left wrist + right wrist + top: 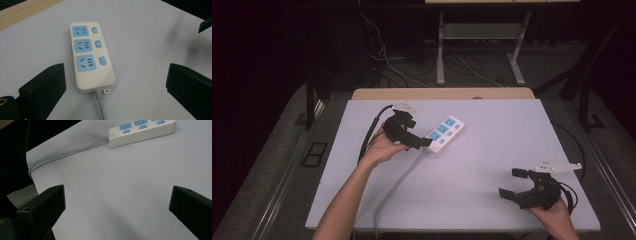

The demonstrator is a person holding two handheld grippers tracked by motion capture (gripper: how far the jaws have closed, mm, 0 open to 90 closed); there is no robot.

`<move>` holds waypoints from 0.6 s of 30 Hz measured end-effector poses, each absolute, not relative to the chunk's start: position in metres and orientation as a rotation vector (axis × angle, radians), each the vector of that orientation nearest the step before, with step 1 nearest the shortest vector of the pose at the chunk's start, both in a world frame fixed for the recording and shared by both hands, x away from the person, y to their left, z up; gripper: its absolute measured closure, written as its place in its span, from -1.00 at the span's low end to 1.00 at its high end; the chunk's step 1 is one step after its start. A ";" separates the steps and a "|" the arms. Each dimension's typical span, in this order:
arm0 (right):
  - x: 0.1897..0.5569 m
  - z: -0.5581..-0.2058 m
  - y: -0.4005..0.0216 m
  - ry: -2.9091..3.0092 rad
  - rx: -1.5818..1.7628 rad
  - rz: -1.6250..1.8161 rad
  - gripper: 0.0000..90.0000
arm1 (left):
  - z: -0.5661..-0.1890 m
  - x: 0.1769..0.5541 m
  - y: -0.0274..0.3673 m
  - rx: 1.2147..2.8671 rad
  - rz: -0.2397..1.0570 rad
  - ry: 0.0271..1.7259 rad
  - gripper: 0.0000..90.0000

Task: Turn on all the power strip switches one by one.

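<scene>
White power strip [443,130] lies flat mid-surface [492,150], its cord end just ahead of the left tongs [416,131] — jaws spread wide, holding nothing, no contact visible. Right tongs [513,183] well apart at the near right corner, also wide open and empty. Left gripper view shows three blue sockets [82,46] with switches [98,44]; right gripper view shows the grey cord [67,151] trailing off the surface edge.

- A white counter [512,130] fills the middle, with a strip of pale wood [442,93] along its far edge.
- Grey floor [272,175] lies around it.
- Behind stands a grey metal frame [440,50], loose cables [387,65] beside it.
- The room beyond is dark.
</scene>
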State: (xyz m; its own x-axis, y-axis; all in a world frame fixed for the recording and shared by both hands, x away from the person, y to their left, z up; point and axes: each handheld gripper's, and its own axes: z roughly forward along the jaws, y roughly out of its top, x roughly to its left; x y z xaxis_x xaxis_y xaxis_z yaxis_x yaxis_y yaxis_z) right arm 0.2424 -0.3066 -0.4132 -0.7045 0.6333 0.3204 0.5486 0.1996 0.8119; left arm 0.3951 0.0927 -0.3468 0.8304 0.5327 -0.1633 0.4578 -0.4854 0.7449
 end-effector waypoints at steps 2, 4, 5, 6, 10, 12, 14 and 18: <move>0.242 -0.413 -0.307 2.368 1.169 1.543 -0.99 | -0.347 0.398 0.091 2.165 0.112 0.720 -0.95; 0.242 -0.413 -0.307 2.367 1.169 1.543 -0.99 | -0.347 0.401 0.088 2.168 0.108 0.721 -0.93; 0.242 -0.413 -0.307 2.367 1.169 1.544 -0.99 | -0.347 0.402 0.087 2.174 0.106 0.717 -0.92; 0.242 -0.413 -0.307 2.368 1.169 1.543 -0.99 | -0.348 0.403 0.086 2.177 0.105 0.717 -0.91; 0.243 -0.413 -0.307 2.369 1.168 1.543 -0.99 | -0.349 0.408 0.081 2.192 0.097 0.712 -0.87; 0.243 -0.414 -0.307 2.369 1.167 1.543 -0.99 | -0.350 0.410 0.078 2.202 0.093 0.709 -0.84; 0.243 -0.414 -0.307 2.372 1.168 1.541 -0.99 | -0.351 0.412 0.076 2.213 0.093 0.706 -0.82; 0.243 -0.414 -0.307 2.374 1.165 1.543 -0.99 | -0.352 0.417 0.073 2.221 0.093 0.703 -0.77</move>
State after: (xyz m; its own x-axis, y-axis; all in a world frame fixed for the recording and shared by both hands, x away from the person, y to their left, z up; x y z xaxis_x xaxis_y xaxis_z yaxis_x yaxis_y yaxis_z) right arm 0.2429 -0.3065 -0.4138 -0.7074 0.6297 0.3209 0.5489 0.2036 0.8107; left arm 0.4165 0.0735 -0.3517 0.8436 0.5145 -0.1541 0.4566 -0.5361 0.7100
